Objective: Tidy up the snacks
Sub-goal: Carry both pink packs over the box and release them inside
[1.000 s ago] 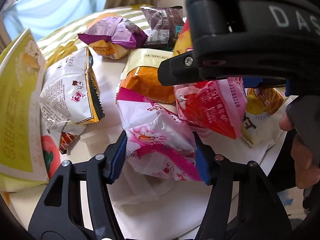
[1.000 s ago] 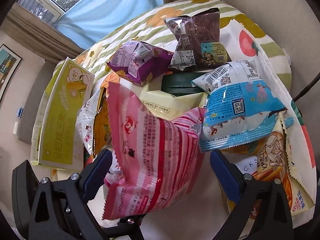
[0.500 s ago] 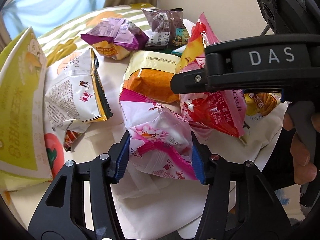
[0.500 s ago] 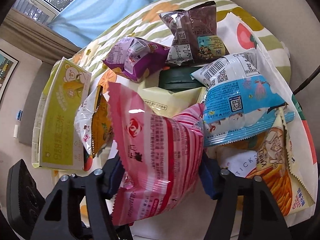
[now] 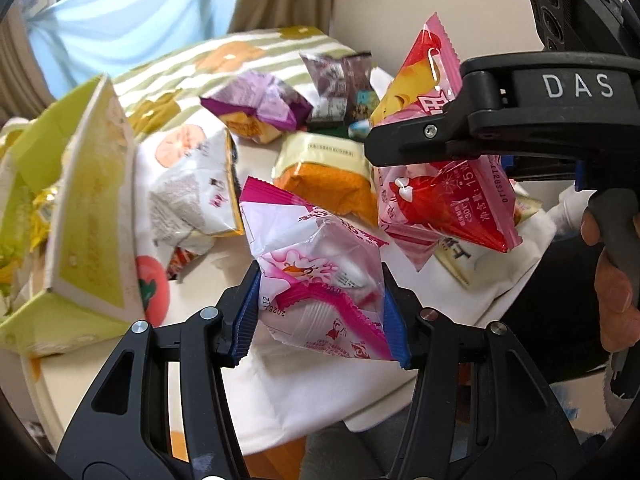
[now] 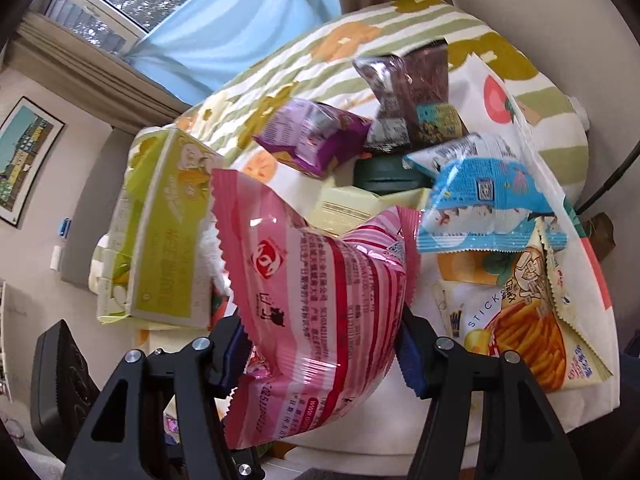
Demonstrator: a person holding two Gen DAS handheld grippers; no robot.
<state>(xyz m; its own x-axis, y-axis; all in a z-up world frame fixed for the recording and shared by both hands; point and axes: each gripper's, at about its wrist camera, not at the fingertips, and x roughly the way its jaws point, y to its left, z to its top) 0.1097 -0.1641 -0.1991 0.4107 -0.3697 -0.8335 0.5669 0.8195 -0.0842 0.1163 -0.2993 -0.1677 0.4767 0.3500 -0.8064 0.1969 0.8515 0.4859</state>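
Two handheld grippers each pinch a snack packet above a counter (image 5: 304,392) draped in a white fruit-print cloth. The left gripper (image 5: 320,312) has its blue-padded fingers (image 5: 245,316) closed on a crinkled white-and-magenta plastic packet (image 5: 316,276), which fills the space between them and hangs clear of the cloth. The right gripper (image 6: 324,348), whose jaws have just been closing, clamps a pink-and-red striped foil bag (image 6: 316,312) with zigzag edges.

Only the left wrist view shows the right gripper (image 5: 500,148) from the side, the striped bag's red-and-yellow front (image 5: 444,204) bulging above and below its black arm, with the person's hand (image 5: 616,280) on the handle. That view also takes in an orange-and-cream packet (image 5: 328,176) and a white foil packet (image 5: 196,196) lying beside it.

Only the right wrist view shows a light-blue packet (image 6: 480,204) and a bag of orange sticks (image 6: 520,324) at the right of the pile. Both views catch a purple packet (image 6: 316,136), a brown packet (image 6: 416,92) and a yellow-green carton (image 6: 160,240) at the left.
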